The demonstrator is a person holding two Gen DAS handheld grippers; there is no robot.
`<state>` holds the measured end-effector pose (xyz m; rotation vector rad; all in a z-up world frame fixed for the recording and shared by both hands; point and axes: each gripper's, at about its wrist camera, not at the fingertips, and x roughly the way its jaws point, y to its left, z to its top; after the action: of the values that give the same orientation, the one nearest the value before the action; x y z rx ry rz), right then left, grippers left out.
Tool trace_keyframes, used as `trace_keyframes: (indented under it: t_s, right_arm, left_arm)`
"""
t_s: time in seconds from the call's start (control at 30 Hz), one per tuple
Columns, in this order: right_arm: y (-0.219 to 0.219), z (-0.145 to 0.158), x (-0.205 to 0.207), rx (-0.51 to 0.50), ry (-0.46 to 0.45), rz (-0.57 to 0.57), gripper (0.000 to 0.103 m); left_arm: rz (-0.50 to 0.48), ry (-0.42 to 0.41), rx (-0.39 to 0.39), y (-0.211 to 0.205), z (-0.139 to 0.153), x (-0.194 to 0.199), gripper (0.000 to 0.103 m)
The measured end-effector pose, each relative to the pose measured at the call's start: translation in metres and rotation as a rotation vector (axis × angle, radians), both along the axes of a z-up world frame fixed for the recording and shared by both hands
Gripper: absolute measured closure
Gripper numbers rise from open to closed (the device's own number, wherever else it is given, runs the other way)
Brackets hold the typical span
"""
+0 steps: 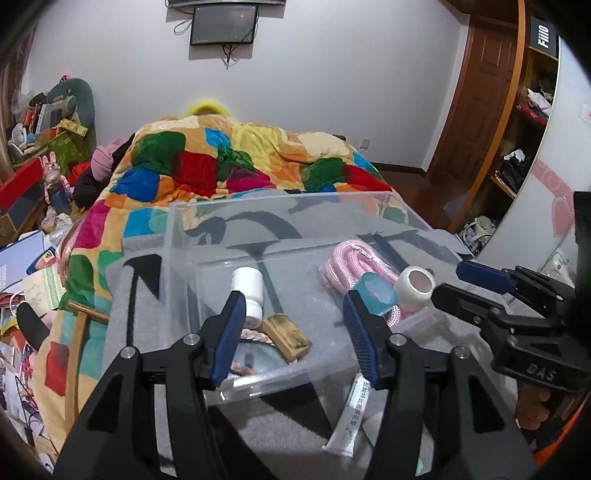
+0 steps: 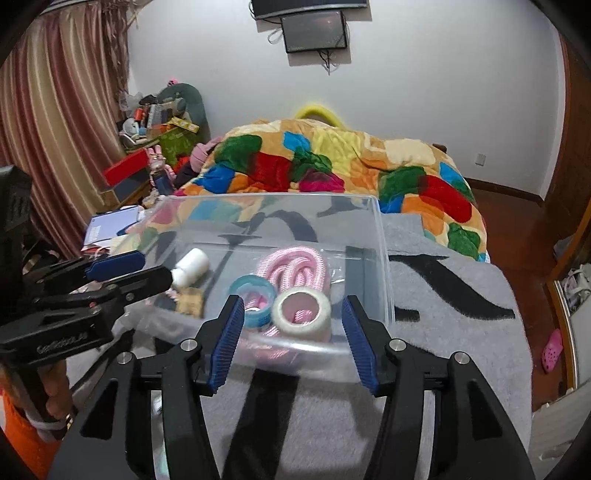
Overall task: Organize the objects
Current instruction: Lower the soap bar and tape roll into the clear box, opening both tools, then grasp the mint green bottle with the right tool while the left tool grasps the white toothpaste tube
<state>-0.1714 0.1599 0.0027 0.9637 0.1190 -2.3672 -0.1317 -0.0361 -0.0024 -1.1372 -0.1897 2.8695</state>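
Observation:
A clear plastic box (image 1: 184, 236) (image 2: 380, 258) stands on a grey blanket on the bed. In it lie a white bottle (image 1: 249, 295) (image 2: 190, 266), a pink rope (image 1: 345, 260) (image 2: 295, 266), a blue tape roll (image 1: 376, 293) (image 2: 253, 299), a white tape roll (image 1: 413, 286) (image 2: 303, 312) and a brown block (image 1: 288, 334) (image 2: 190, 301). A white tube (image 1: 351, 417) lies on the blanket in front of the box. My left gripper (image 1: 293, 332) is open and empty at the box's near wall. My right gripper (image 2: 291, 339) is open and empty just before the white tape roll.
A colourful quilt (image 1: 236, 158) covers the bed behind the box. Cluttered boxes and papers (image 1: 33, 266) lie at the left. A wooden shelf unit (image 1: 517, 147) and a door stand at the right. A screen (image 2: 314, 31) hangs on the far wall.

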Motion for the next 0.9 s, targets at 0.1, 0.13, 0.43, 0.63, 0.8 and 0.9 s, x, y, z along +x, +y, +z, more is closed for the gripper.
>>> trace_keyframes:
  t_s: [0.1, 0.13, 0.43, 0.63, 0.8, 0.9]
  right_arm:
    - [0.000, 0.005, 0.016, -0.009, 0.018, 0.031, 0.052]
    - [-0.001, 0.006, 0.024, -0.006, 0.026, 0.046, 0.052]
    - [-0.029, -0.032, 0.071, 0.086, -0.012, 0.164, 0.051]
    - [-0.039, -0.061, 0.084, 0.117, -0.073, 0.205, 0.063]
    - [-0.028, -0.063, 0.086, 0.099, -0.079, 0.195, 0.081]
    - [-0.017, -0.058, 0.085, 0.089, -0.061, 0.168, 0.081]
  left_arm:
    - [0.002, 0.021, -0.009, -0.002, 0.007, 0.010, 0.038]
    - [0.004, 0.031, -0.014, -0.002, 0.010, 0.015, 0.036]
    - [0.039, 0.044, -0.025, -0.013, 0.008, 0.047, 0.016]
    - [0.014, 0.003, -0.062, -0.009, -0.014, 0.064, 0.018]
    - [-0.052, -0.067, -0.046, 0.001, -0.036, 0.062, 0.045]
    - [-0.086, -0.097, -0.028, 0.010, -0.045, 0.054, 0.050]
